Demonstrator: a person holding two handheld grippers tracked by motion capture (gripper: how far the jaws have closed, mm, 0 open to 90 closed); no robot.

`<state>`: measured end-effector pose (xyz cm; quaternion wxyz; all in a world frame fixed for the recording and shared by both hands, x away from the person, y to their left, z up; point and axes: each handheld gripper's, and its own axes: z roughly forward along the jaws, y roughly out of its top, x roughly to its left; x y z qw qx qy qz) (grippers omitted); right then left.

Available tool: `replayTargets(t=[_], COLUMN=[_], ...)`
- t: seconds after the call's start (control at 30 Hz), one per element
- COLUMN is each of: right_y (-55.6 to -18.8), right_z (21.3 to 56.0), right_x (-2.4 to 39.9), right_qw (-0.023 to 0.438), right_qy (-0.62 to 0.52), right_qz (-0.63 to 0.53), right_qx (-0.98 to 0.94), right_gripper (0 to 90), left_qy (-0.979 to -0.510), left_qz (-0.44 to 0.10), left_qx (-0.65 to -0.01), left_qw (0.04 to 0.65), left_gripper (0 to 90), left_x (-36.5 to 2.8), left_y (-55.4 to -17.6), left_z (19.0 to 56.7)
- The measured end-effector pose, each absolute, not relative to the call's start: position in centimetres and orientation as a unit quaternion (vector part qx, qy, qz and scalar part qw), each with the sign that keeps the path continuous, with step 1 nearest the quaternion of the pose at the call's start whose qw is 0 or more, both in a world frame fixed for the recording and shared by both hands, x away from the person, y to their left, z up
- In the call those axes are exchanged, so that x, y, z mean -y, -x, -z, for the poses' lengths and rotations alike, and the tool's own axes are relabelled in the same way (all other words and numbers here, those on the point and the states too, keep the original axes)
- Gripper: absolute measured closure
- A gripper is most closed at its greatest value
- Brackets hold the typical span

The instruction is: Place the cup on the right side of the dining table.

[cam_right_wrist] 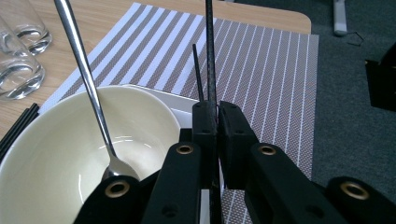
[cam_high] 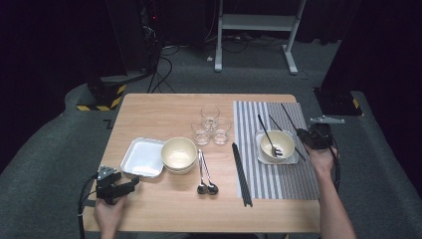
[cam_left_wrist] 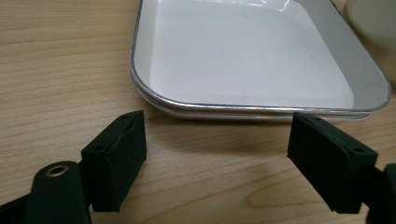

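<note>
Sitting at the left near corner of the wooden table (cam_high: 164,107), the left gripper (cam_high: 130,185) has its jaws wide apart with nothing between them. Its own view shows the white square tray (cam_left_wrist: 243,56) lying flat just past the jaw tips, close but not touching. Right of the tray is a stack of cream bowls (cam_high: 179,154), and then two spoons (cam_high: 205,174) lie side by side on the bare wood. Three clear glasses (cam_high: 211,127) stand in a bunch behind them. A pair of black chopsticks (cam_high: 241,174) lies along the left edge of the striped mat (cam_high: 286,181). On the mat sits a cream bowl (cam_high: 277,144) on a white plate, with a spoon (cam_right_wrist: 88,88) leaning inside it. Just right of that bowl, the right gripper (cam_right_wrist: 217,114) is squeezed tight on a thin black chopstick (cam_right_wrist: 210,56), which sticks out past the jaws over the mat. A second black stick (cam_right_wrist: 198,70) shows close beside it.
</note>
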<state>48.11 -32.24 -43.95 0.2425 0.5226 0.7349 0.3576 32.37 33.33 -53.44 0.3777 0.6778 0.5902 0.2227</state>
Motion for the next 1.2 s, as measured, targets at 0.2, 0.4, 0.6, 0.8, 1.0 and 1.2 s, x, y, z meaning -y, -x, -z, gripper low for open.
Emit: replayTargets(t=[0.2,0.4,0.6,0.8,1.0,1.2], right_y=[-48.6,-49.1,-49.6,-50.2,-50.8,-51.4], right_z=[44.4,44.9,45.2,45.6,46.5,47.3], right_x=[32.6,32.8,32.9,32.9,33.1,32.9], right_qw=[0.237,0.232,0.23,0.225,0.216,0.206], right_qy=[-0.53,-0.532,-0.532,-0.531,-0.53,-0.531], right_qz=[-0.35,-0.344,-0.333,-0.324,-0.317,-0.304], right_qx=[-0.736,-0.738,-0.743,-0.75,-0.757,-0.763], right_gripper=[85.8,85.8,85.8,85.8,85.8,85.8], left_qy=[-0.678,-0.678,-0.677,-0.677,-0.676,-0.676], left_qz=[-0.224,-0.225,-0.225,-0.226,-0.228,-0.229], left_qx=[-0.59,-0.591,-0.591,-0.592,-0.594,-0.594], left_qw=[0.376,0.375,0.375,0.374,0.373,0.372], left_gripper=[19.8,20.0,20.2,20.2,20.3,20.3], left_x=[-33.3,-33.3,-33.3,-33.3,-33.2,-33.2], left_y=[-32.4,-32.4,-32.4,-32.4,-32.4,-32.4], left_z=[53.4,53.4,53.4,53.4,53.4,53.4])
